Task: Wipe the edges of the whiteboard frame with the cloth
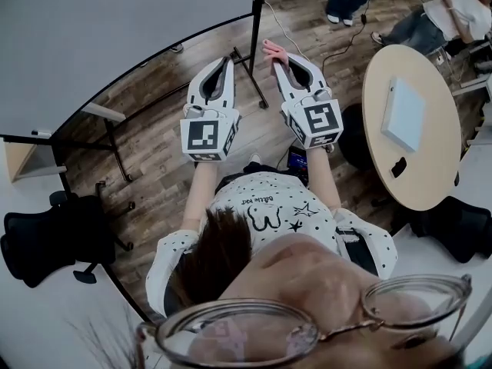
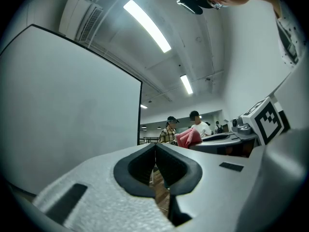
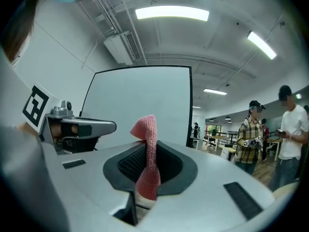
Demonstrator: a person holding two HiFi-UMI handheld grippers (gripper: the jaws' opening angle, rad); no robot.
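A large whiteboard point(image 1: 115, 37) on a black-framed stand fills the upper left of the head view; its right frame edge point(image 1: 258, 10) runs down beside my grippers. My right gripper point(image 1: 278, 52) is shut on a pink knitted cloth point(image 3: 147, 149), which pokes out past the jaw tips point(image 1: 270, 48). In the right gripper view the whiteboard point(image 3: 140, 105) stands straight ahead, a little way off. My left gripper point(image 1: 227, 61) is held alongside, its jaws shut with nothing between them. The left gripper view shows the whiteboard point(image 2: 67, 110) close on the left and the pink cloth point(image 2: 188, 138) to the right.
A round wooden table point(image 1: 411, 121) with a white box stands at the right. A black office chair point(image 1: 50, 244) sits at the lower left. The whiteboard stand's legs point(image 1: 115, 156) spread over the wooden floor. People point(image 3: 251, 139) stand in the background.
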